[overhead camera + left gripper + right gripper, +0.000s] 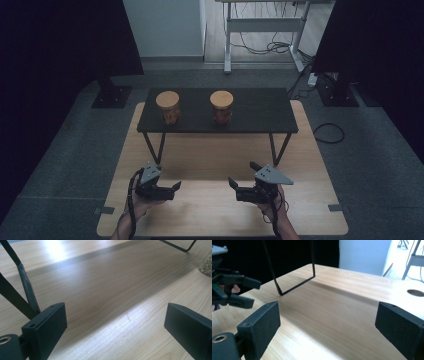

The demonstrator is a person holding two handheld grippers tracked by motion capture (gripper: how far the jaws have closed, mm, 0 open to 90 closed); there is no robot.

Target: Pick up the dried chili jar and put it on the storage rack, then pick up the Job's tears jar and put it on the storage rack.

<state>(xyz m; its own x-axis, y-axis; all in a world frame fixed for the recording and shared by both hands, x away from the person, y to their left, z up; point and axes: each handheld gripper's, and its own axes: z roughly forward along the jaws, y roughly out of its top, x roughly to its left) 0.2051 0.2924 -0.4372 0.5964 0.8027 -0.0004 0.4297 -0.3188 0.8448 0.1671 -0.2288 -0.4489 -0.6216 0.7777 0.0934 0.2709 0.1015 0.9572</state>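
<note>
Jars (168, 107) and (221, 106) on the far shelf (260, 112) look like heavy, slick, breakable glass with wooden lids, so I'd grab around the body, and both my left gripper (176, 187) and right gripper (232, 183) are spread wide, empty, near me.

I am holding two black grippers. My left gripper (176, 186) and my right gripper (232, 182) are each carrying a grey three-cornered plate on top and trailing a black cable. Their jaws are ending in flat, matte black pads (263, 325) with small screw holes.
</note>
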